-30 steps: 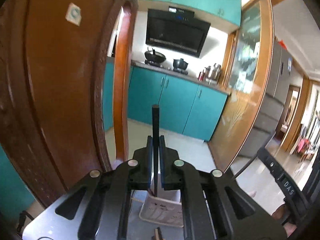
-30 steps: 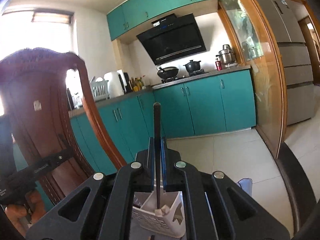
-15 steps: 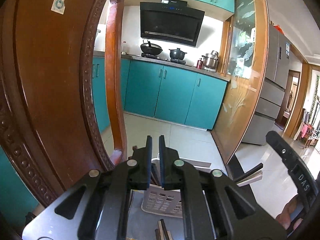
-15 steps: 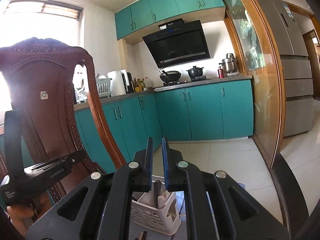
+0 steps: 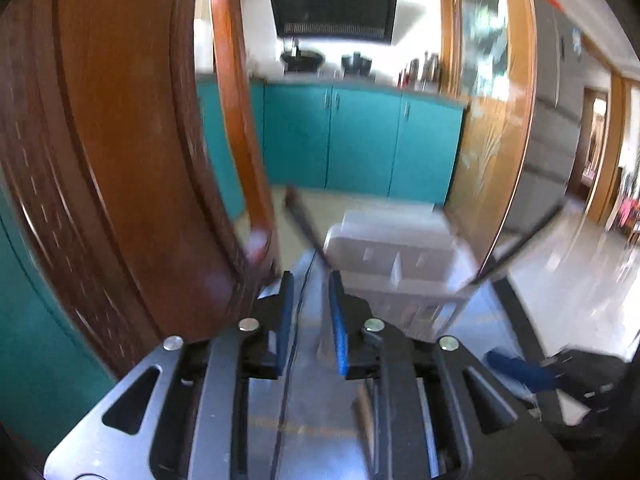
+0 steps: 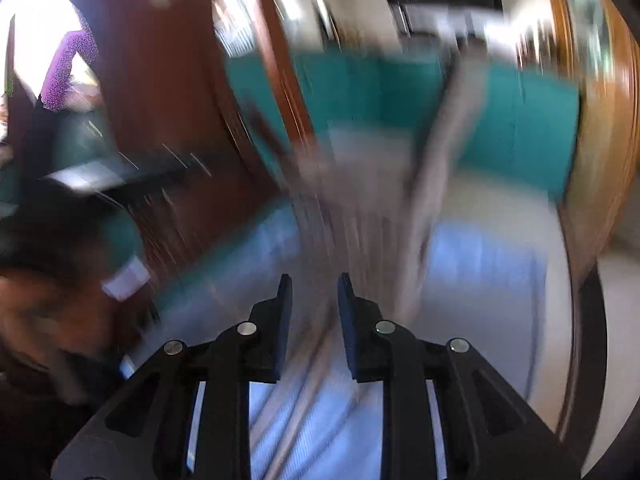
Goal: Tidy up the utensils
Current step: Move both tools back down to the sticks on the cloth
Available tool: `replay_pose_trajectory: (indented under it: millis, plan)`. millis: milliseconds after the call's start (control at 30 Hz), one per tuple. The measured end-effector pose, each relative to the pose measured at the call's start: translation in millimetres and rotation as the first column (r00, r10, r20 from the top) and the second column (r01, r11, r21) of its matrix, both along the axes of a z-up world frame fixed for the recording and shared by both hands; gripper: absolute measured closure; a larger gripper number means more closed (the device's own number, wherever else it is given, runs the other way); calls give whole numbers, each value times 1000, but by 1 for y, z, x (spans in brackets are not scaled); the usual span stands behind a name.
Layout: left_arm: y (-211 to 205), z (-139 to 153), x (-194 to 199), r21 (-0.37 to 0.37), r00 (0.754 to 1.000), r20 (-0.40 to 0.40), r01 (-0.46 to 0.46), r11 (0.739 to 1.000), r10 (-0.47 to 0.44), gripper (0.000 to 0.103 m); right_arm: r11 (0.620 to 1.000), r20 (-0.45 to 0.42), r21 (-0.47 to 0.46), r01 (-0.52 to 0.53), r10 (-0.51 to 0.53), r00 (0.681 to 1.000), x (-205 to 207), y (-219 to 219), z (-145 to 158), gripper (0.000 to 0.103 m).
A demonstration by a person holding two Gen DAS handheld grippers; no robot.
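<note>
Chopsticks are out of both tools now. Left wrist view: the left tool (image 5: 310,312) has just been opening and is empty, its blue pads parted; one dark chopstick (image 5: 306,232) that it pinched a second ago leans in the white basket (image 5: 394,264) on the desk, another (image 5: 520,240) slants from the far side. That pair looks stowed. Right wrist view: the right tool (image 6: 313,312) has likewise just parted, nothing between; heavy blur smears the basket, so what's inside can't be read.
</note>
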State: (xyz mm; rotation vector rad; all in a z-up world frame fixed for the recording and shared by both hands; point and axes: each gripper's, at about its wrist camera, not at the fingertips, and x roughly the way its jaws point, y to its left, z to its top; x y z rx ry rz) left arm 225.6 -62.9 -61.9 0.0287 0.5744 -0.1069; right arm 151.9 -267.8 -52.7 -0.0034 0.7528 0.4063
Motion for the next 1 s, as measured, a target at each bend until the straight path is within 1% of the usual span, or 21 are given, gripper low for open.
replay_pose_trajectory:
  millis: [33,67,100,133,167,200,233,267,300,367,433,500,533,567,633,700,733,800,833,867,1000]
  plan:
    - [-2,-8,3,25,999,-38,-3,1000,4,80,1000,-112,-9,2,-3,994,10,1,-25,79]
    - [-4,-20,7,57,996,-93,-3,998,8,79,1000,-168,-7,4,-5,986,16,2,-39,79]
    - [-5,-26,10,68,992,-123,-3,998,12,79,1000,-216,-6,6,-7,976,20,3,-51,79]
    - [-6,-38,14,77,983,-184,-1,997,15,78,1000,-244,-11,8,-10,970,23,4,-59,79]
    - [-7,-44,18,77,976,-217,1,997,16,76,1000,-264,-20,10,-15,965,25,6,-65,79]
    - [-7,-55,24,80,960,-279,1,997,21,74,999,-283,-46,14,-27,959,26,10,-72,79]
    - [-7,-62,27,80,949,-314,-2,997,27,73,997,-291,-74,17,-37,956,27,12,-76,79]
    - [-5,-71,32,71,933,-359,-10,997,34,73,995,-297,-97,19,-47,954,27,15,-81,79]
    - [-2,-78,37,50,916,-399,-14,999,33,73,995,-303,-101,17,-47,952,25,17,-84,79]
    - [2,-88,44,4,890,-455,-22,1000,21,73,996,-308,-84,8,-34,951,25,21,-87,79]
    - [9,-95,46,-21,874,-486,-37,999,22,73,995,-301,-103,15,-45,953,25,22,-87,79]
    - [10,-97,46,-14,872,-489,-43,999,31,73,993,-302,-112,35,-67,951,26,21,-88,79]
    - [11,-97,46,-11,872,-488,-44,999,33,72,994,-313,-100,41,-71,947,26,19,-88,79]
    - [15,-101,45,-11,872,-489,-44,999,33,72,995,-317,-95,41,-70,946,27,18,-89,79]
    - [14,-102,45,-8,871,-490,-37,999,28,71,993,-307,-117,28,-63,950,26,22,-89,79]
    - [10,-103,44,1,874,-486,-29,1000,25,71,987,-302,-159,30,-77,950,27,26,-87,80]
    - [8,-103,44,9,876,-482,-24,1000,25,71,984,-301,-175,38,-90,949,29,26,-87,82]
    - [-1,-102,44,22,880,-474,-12,1000,21,71,967,-279,-247,60,-130,951,29,26,-88,83]
    - [-5,-103,45,27,882,-471,-5,1000,17,71,953,-258,-295,73,-153,954,28,25,-88,83]
    - [-8,-103,47,30,883,-469,1,1000,13,71,945,-249,-317,79,-163,955,28,24,-88,83]
    - [-17,-106,43,39,879,-478,30,999,-7,71,969,-289,-230,94,-160,944,31,11,-88,83]
